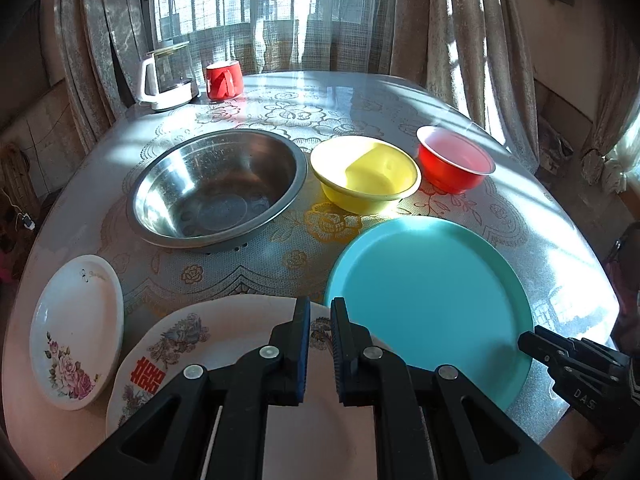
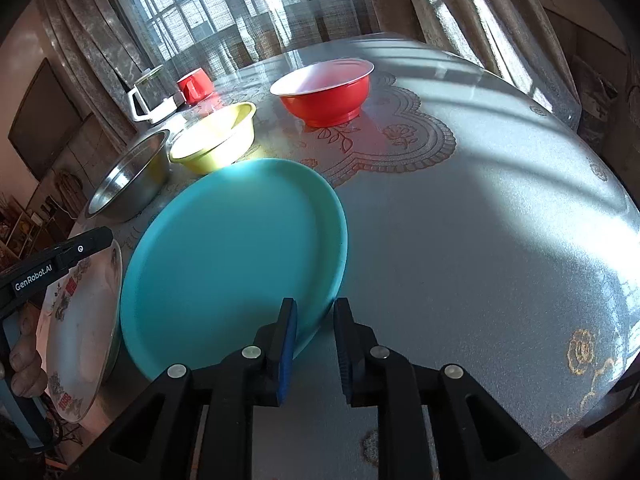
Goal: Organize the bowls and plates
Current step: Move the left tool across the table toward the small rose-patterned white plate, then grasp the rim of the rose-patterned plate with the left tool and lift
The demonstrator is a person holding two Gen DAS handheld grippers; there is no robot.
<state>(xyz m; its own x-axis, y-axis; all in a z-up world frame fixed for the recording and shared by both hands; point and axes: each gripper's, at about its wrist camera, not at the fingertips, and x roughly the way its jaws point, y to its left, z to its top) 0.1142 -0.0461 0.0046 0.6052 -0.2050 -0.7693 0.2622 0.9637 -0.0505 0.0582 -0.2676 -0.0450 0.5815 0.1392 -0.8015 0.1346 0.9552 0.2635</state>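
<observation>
Plates [image 1: 432, 300] — bowls [image 1: 364, 174] — on table [image 2: 480, 220].

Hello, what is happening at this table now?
A person with a claw in each hand is sorting dishes. The left claw, shut, grips the patterned plate by its rim and tilts it up off the table. The right claw stands open at the teal plate's edge. Steel, yellow and red bowls wait behind.

Black plastic left claw [image 1: 320, 312] and right claw [image 2: 315, 312], blue ribbed pads, silver rivets, white GenRobot.AI lettering
</observation>
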